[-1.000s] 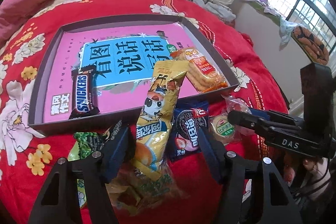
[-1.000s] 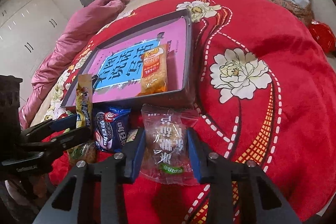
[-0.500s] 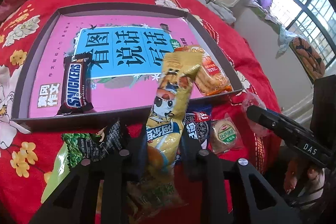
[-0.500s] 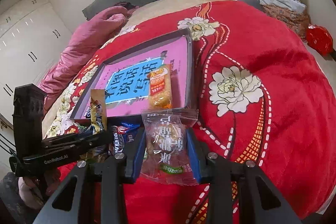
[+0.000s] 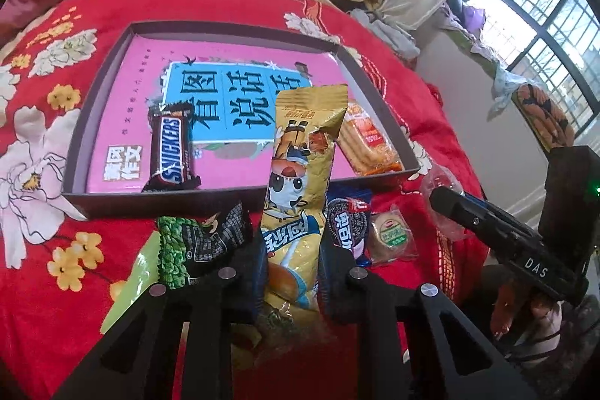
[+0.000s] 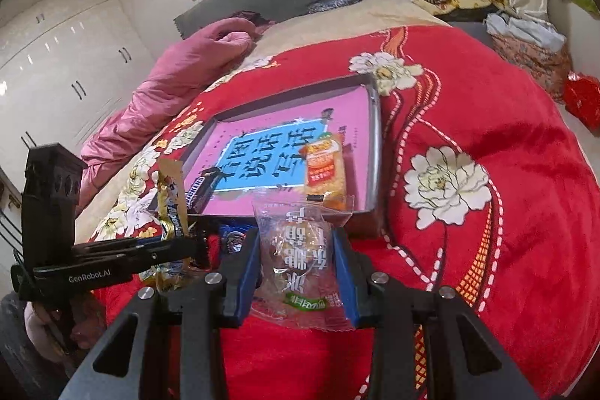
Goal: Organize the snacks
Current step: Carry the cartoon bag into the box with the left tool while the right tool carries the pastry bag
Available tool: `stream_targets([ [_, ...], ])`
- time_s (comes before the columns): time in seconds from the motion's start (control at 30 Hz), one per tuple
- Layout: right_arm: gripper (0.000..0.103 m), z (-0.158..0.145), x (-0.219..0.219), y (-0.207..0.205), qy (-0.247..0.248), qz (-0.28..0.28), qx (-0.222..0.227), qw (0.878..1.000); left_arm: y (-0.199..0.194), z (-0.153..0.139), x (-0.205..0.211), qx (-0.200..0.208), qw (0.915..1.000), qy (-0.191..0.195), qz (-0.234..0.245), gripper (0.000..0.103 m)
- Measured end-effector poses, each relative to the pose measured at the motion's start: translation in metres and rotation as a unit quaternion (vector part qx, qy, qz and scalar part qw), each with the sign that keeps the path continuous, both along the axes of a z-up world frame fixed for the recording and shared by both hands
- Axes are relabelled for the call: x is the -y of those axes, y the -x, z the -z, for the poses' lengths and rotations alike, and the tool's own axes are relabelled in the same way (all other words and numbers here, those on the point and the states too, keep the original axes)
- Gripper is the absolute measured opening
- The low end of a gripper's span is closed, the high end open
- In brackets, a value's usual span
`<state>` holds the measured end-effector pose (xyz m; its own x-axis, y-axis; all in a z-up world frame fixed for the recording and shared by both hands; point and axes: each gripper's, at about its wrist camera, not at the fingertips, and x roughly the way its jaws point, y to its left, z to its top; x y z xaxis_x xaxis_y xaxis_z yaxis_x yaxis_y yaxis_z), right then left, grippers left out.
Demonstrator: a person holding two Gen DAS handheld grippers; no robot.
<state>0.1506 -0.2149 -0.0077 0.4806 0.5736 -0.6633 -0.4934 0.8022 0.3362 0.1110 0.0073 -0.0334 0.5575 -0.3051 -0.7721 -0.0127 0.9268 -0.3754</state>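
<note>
You are holding two snacks: your left tongs [image 5: 292, 272] are clamping the yellow packet [image 5: 300, 197], your right tongs [image 6: 296, 272] the clear candy bag [image 6: 300, 250], both just before the tray [image 5: 232, 27]. Inside it are lying the Snickers bar [image 5: 170, 149] and orange cracker pack [image 5: 365, 145]; the green packet [image 5: 187, 242], Oreo pack [image 5: 347, 223] and small cake [image 5: 392, 235] are waiting outside.

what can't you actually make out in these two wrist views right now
- Blue cookie pack: left wrist view, partly hidden behind the yellow snack bag held in the left hand-held gripper.
- Snickers bar: right wrist view, label too small and dark to read.
- Clear candy pouch in the right hand-held gripper: contents blurred by glare.
- Green snack bag: left wrist view, lower part covered by a gripper finger.
</note>
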Motion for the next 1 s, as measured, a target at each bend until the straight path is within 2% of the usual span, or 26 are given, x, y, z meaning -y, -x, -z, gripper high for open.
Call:
stream_targets([
  [0.67, 0.038, -0.009, -0.029, 0.011, 0.003, -0.057, 0.035, 0.998, 0.015, -0.026, -0.015, 0.017, 0.9991, -0.018, -0.034, 0.024],
  [1.0, 0.038, -0.014, -0.033, 0.014, -0.005, -0.067, 0.047, 0.997, 0.020, -0.036, -0.011, 0.021, 0.9984, -0.032, -0.041, 0.024],
])
